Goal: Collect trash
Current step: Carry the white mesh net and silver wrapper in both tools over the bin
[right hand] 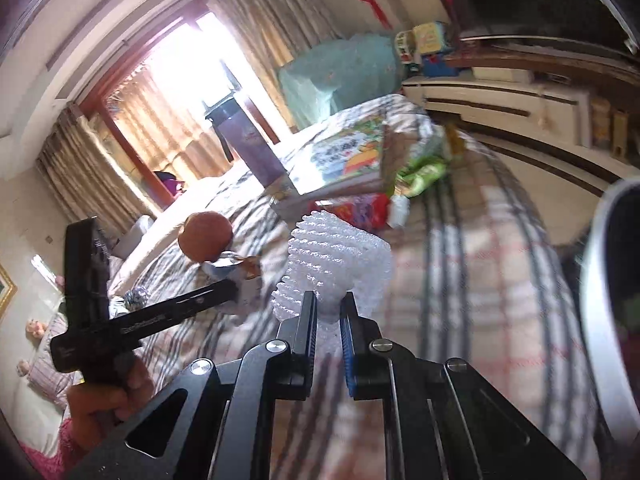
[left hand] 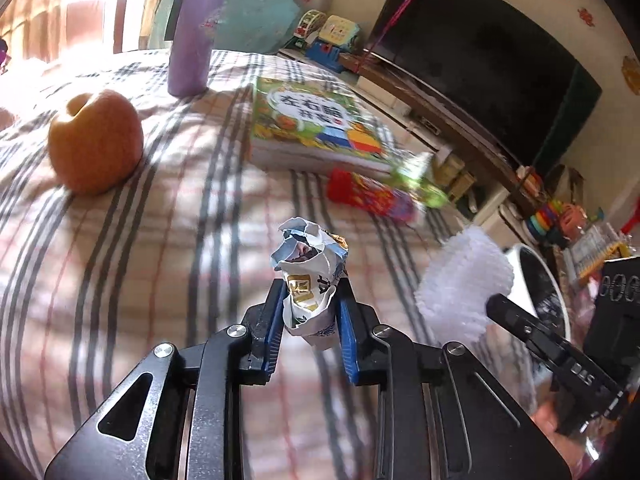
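Note:
My left gripper is shut on a crumpled paper wrapper with gold print, held above the striped bedspread. My right gripper is shut on a white foam fruit net, held above the bed; the net also shows in the left wrist view. A white-rimmed trash bin stands off the bed's right edge, seen also in the right wrist view. A red snack wrapper and a green wrapper lie by the book.
An orange apple, a purple flask and a picture book rest on the bed. A TV on a long cabinet stands to the right, with toys around it. The window and curtains are beyond the bed.

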`<state>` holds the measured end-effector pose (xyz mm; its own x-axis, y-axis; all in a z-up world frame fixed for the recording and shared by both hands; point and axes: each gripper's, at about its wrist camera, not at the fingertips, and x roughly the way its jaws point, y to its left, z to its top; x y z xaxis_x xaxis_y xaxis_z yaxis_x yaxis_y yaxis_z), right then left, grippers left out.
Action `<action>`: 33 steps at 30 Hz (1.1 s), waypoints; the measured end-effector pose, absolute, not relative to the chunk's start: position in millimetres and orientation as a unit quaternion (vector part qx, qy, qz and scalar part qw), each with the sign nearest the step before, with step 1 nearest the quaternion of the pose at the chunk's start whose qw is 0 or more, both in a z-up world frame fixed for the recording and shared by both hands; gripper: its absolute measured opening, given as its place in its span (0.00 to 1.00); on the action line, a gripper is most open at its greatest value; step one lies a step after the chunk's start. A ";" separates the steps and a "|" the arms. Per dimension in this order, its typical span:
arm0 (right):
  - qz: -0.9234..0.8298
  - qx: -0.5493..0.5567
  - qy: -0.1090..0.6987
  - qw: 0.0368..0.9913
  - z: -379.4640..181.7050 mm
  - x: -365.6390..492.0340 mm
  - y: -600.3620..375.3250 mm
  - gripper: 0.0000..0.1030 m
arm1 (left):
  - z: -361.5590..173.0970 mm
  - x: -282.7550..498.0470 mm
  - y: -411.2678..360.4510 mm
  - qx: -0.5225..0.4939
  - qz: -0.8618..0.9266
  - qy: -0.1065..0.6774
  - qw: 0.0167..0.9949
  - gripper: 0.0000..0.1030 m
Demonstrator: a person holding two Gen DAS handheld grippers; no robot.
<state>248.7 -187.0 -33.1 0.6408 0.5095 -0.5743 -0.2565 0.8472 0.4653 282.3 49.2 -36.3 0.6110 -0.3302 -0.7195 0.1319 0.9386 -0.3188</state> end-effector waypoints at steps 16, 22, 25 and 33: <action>0.188 0.098 0.347 0.914 -19.0 185.5 -194.8 0.11 | -48.4 186.4 21.8 -0.125 -0.131 0.436 0.882 0.22; 0.179 0.088 0.346 0.917 -25.5 175.3 -193.1 0.11 | -46.0 180.0 8.6 -0.105 -0.134 0.436 0.884 0.22; 0.183 0.089 0.346 0.916 -26.3 171.4 -193.5 0.11 | -43.8 177.3 0.3 -0.096 -0.137 0.435 0.885 0.22; 0.178 0.107 0.336 0.919 -20.0 164.4 -210.8 0.11 | -35.4 173.9 -18.9 -0.072 -0.143 0.429 0.889 0.22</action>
<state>164.4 -210.8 -20.0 0.7109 0.3987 -0.5793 -0.2555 0.9139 0.3154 173.9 -18.9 -35.4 0.5904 -0.3160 -0.7427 0.1932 0.9487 -0.2502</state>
